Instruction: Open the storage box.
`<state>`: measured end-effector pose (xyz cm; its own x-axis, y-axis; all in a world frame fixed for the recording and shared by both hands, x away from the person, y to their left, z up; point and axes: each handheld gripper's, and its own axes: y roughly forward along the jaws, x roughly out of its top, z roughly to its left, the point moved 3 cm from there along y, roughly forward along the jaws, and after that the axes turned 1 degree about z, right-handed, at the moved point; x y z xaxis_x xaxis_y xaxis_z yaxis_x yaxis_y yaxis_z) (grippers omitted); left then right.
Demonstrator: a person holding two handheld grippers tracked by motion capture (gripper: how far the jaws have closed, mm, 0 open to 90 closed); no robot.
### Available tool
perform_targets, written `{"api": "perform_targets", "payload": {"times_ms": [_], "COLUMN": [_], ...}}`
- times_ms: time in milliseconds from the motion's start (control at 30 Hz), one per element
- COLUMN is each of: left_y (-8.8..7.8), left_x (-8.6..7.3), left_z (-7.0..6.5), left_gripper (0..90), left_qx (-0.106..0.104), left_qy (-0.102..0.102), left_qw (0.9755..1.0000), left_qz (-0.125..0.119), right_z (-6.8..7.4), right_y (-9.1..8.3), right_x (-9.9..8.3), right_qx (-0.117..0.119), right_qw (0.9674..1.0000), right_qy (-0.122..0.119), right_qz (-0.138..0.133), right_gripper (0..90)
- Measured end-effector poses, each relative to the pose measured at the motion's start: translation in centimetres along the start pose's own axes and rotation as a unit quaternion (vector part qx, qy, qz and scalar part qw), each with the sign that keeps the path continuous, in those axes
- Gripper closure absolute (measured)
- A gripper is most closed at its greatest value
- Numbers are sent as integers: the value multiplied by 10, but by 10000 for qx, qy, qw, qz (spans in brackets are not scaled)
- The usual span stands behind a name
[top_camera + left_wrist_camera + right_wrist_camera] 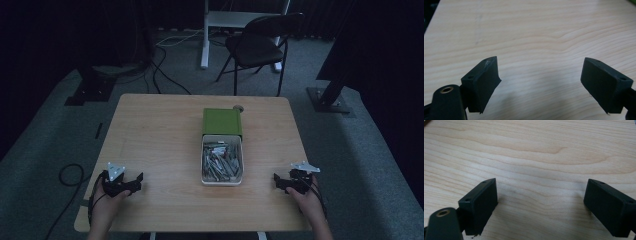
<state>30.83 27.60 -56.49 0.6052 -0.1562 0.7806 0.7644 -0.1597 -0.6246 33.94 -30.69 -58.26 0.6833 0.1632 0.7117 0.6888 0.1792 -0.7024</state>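
High view shows the white tray [221,181] of small packets mid-table [150,130], its green lid [222,121] touching its far end; the left claw [131,184] and right claw [283,181] rest spread and empty near the front corners, well apart from it; a hasty reach could shove the tray or spill packets.
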Motion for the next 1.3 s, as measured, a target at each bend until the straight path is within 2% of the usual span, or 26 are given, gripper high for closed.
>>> {"api": "perform_targets", "payload": {"times_ms": [200, 433, 600, 633, 667, 700, 733, 1300], "left_y": [0, 3, 4, 5, 7, 7, 8, 9], "left_x": [-3, -7, -7, -7, -8, -8, -9, -8], "left_z": [7, 9, 10, 10, 9, 9, 8, 8], "left_gripper": [159, 146, 123, 123, 123, 119, 119, 101], "left_qx": [237, 184, 285, 281, 311, 311, 270, 324], "left_qy": [-96, -93, -157, -131, -84, -84, -310, -370], "left_qw": [9996, 9996, 9992, 9991, 9981, 9981, 9971, 9965], "left_qz": [87, 210, 246, 294, 529, 529, 647, 670], "right_z": [0, 0, 0, 0, 0, 0, 0, 1], "right_y": [0, 0, 0, 0, 0, 0, 0, 0], "right_x": [0, 0, 0, 0, 0, 0, 0, 0], "right_qx": [0, -1, 0, -1, -1, -1, -1, 19], "right_qw": [10000, 10000, 10000, 10000, 10000, 10000, 10000, 10000], "right_qy": [-1, 0, -2, -3, -2, -2, -3, -19], "right_qz": [0, 1, 0, 2, 1, 1, 2, 9], "right_gripper": [113, 112, 113, 113, 113, 113, 113, 113]}}
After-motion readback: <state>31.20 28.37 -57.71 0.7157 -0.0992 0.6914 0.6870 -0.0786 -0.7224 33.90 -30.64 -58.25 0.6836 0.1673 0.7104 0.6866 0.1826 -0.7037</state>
